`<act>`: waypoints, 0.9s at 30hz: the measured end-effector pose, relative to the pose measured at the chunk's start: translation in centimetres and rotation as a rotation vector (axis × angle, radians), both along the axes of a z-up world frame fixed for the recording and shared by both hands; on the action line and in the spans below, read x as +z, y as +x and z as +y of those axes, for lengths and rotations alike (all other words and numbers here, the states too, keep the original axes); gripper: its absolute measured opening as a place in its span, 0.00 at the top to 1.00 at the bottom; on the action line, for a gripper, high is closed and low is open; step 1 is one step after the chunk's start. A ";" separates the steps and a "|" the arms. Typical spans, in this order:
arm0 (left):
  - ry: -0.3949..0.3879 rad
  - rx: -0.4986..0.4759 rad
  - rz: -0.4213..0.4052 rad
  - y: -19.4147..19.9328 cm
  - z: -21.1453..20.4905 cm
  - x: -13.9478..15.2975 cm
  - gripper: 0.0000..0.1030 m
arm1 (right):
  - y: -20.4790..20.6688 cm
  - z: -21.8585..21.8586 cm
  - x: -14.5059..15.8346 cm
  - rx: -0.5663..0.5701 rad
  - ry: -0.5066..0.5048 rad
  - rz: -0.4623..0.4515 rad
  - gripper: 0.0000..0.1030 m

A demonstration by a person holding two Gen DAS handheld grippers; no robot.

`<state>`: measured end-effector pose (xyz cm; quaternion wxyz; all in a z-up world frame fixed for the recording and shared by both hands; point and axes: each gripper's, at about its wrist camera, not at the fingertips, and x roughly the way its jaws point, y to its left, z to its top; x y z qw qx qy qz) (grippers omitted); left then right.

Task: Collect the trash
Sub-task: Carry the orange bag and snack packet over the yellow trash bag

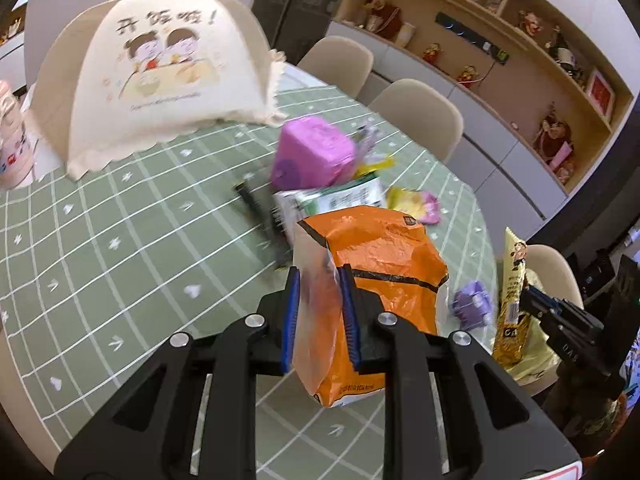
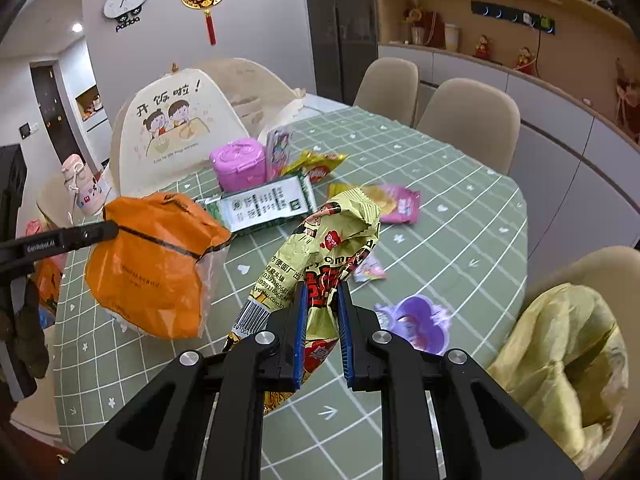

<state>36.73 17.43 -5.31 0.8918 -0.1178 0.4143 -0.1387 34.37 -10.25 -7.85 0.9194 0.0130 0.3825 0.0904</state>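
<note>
The left gripper [image 1: 320, 312] is clamped on the clear edge of the orange bag [image 1: 376, 264], which hangs lifted above the table [image 1: 120, 240]. The right gripper [image 2: 323, 328] is clamped narrow on the yellow wrapper [image 2: 320, 248], also lifted clear of the tablecloth. In the right wrist view the orange bag hangs to the left of the yellow wrapper, with a gap between them.

Landmark: the pink box [image 2: 240, 164].
- Food cover [image 2: 176, 136]: just behind and left of the box, near the far table edge.
- Green-white packet [image 2: 268, 204]: lying flat directly in front of the box.
- Yellow-red wrapper [image 2: 320, 164]: just to the right of the box.
- Pink-yellow wrapper [image 2: 396, 204]: further to the right of the box, apart from it.
- Purple piece [image 2: 416, 320]: well in front and right of the box, near the right table edge.
- Black object [image 1: 256, 212]: left of the green-white packet in the left wrist view; blurred, type cannot be told.

Open room: the tablecloth left of the box and in front of the food cover is bare down to the near edge. The strip between the pink-yellow wrapper and the right edge is also bare. Chairs [image 2: 468, 120] stand along the right edge. A yellow bag [image 2: 560, 368] sits open on the nearest chair, beyond that edge.
</note>
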 end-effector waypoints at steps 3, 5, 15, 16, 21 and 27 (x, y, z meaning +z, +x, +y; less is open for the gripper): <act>-0.014 -0.017 -0.019 0.6 -1.7 1.0 0.81 | -0.2 -1.6 0.9 -0.015 -0.004 -0.022 0.85; -0.019 -0.030 -0.038 1.0 -3.0 1.8 0.81 | -0.3 -2.9 1.4 -0.029 -0.004 -0.035 0.85; -0.040 -0.153 -0.087 2.7 -12.0 4.7 0.81 | -1.8 -10.8 3.8 -0.127 0.008 -0.108 0.85; -0.039 -0.181 -0.086 2.8 -13.6 4.7 0.81 | -2.1 -12.0 4.0 -0.145 0.012 -0.117 0.85; -0.047 -0.282 -0.070 2.9 -20.4 4.6 0.81 | -4.0 -17.3 4.3 -0.227 0.014 -0.143 0.85; -0.063 -0.424 -0.057 2.4 -29.4 3.8 0.81 | -7.0 -24.3 4.5 -0.335 -0.004 -0.161 0.85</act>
